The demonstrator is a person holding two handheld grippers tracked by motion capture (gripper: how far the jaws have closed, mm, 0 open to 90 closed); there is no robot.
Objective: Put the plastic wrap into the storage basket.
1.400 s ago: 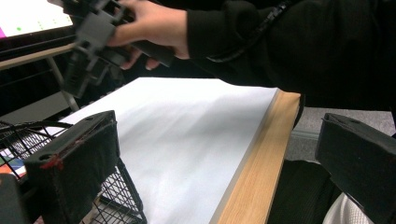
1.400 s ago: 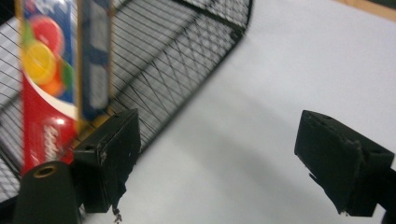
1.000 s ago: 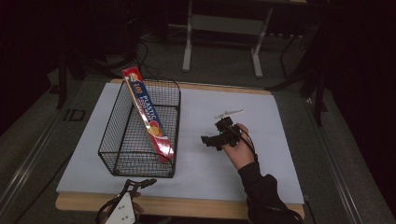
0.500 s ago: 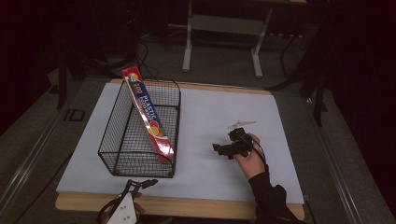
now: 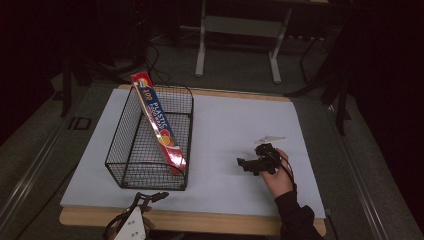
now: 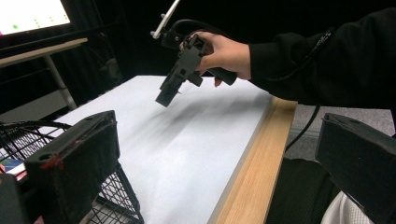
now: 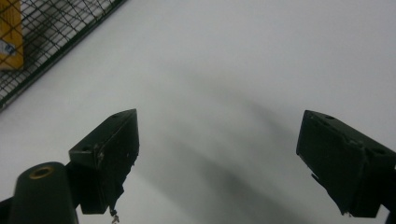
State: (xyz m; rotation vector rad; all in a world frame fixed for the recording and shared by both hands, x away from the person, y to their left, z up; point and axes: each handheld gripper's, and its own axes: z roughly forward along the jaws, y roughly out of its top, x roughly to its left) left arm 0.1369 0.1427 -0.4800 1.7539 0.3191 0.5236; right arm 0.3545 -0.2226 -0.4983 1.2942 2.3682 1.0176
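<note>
A black wire basket (image 5: 131, 172) stands on the left of the white table top. A long red box of plastic wrap (image 5: 159, 125) leans inside it, its top end above the rim. A hand holds my right gripper (image 5: 244, 165) low over the table, to the right of the basket and pointing toward it. Its jaws stand wide apart over bare white surface (image 7: 219, 126), with nothing between them. My left gripper (image 5: 150, 196) sits at the table's front edge, just in front of the basket. Its jaws (image 6: 217, 126) are open and empty, and beyond them the right gripper (image 6: 166, 98) hangs in the air.
The basket's corner and the box's yellow end (image 7: 10, 35) lie at the upper left of the right gripper view. The wooden table edge (image 6: 254, 168) runs along the front. A metal stand (image 5: 237, 25) is on the floor behind the table.
The right hand has carried its gripper to the right and nearer the front edge, a little lower, away from the basket. The left gripper, basket and box have stayed put.
</note>
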